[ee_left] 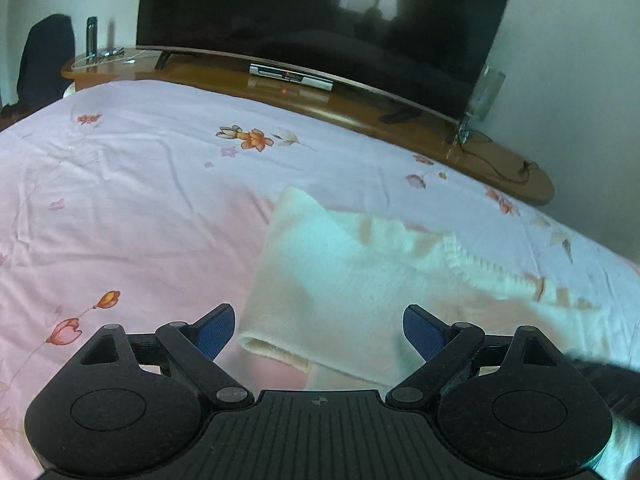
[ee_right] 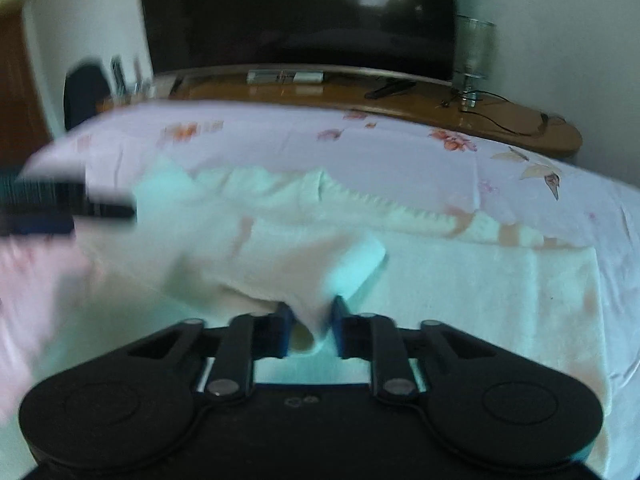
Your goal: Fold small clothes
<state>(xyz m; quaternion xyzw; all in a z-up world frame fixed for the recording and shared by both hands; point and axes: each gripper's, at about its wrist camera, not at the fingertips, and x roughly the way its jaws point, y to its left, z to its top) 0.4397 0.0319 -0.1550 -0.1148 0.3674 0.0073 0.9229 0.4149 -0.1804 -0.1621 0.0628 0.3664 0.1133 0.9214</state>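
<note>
A small cream-white garment (ee_left: 360, 276) lies spread on a bed covered by a pale pink floral sheet (ee_left: 132, 184), toward the near right part of the bed as the left wrist camera sees it. The left gripper (ee_left: 318, 330) hangs just above the garment's near folded edge with its blue pads (ee_left: 216, 334) spread wide and nothing between them. The right gripper (ee_right: 310, 322) is clenched on a raised pinch of the same garment (ee_right: 440, 280), the cloth bunched between its blue pads (ee_right: 285, 326). In the right wrist view the left gripper shows as a blurred dark shape at the far left. Beyond the bed, a dark television (ee_left: 320, 20) stands on a long wooden stand (ee_left: 500, 164), with a set-top box (ee_left: 291, 76) beneath the screen.
</note>
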